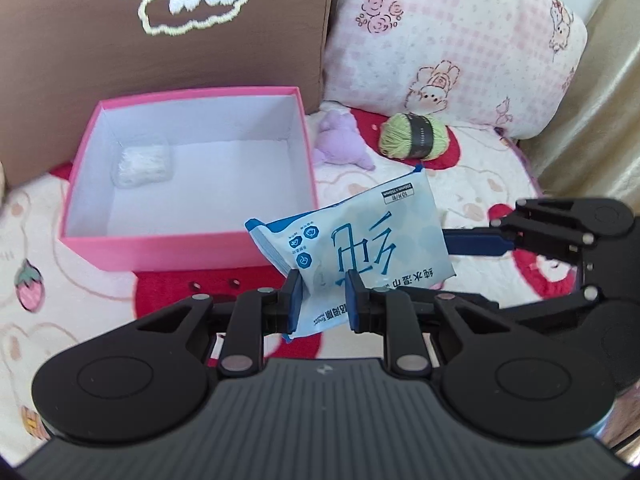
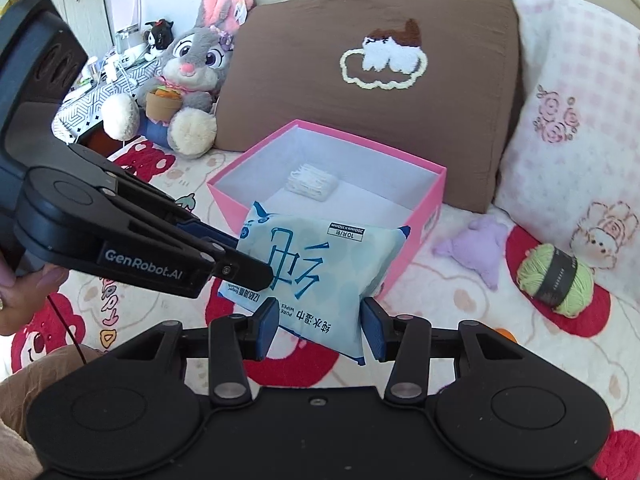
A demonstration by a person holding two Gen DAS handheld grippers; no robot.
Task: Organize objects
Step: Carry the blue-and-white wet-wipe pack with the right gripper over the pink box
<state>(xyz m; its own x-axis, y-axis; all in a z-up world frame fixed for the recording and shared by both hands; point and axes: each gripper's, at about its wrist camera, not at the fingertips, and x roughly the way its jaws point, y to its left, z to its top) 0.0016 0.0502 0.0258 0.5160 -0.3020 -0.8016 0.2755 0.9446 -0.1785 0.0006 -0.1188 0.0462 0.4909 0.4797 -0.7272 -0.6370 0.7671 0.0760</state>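
Note:
A light-blue wet-wipes pack [image 1: 352, 240] hangs in the air just in front of the open pink box [image 1: 188, 248]. My left gripper [image 1: 322, 300] is shut on the pack's near edge. My right gripper [image 2: 318, 328] straddles the pack [image 2: 316, 268] with its pads apart from it; in the left wrist view its finger [image 1: 476, 242] reaches in from the right. The left gripper's fingers [image 2: 224, 258] pinch the pack from the left. The box [image 2: 400, 264] holds a small white packet [image 2: 312, 182].
A purple plush [image 1: 344, 136] and a green yarn ball [image 1: 416, 136] lie on the patterned bedspread right of the box. A brown pillow [image 2: 360, 40] and a pink floral pillow [image 1: 452, 40] stand behind. A grey bunny plush [image 2: 192, 68] sits at the far left.

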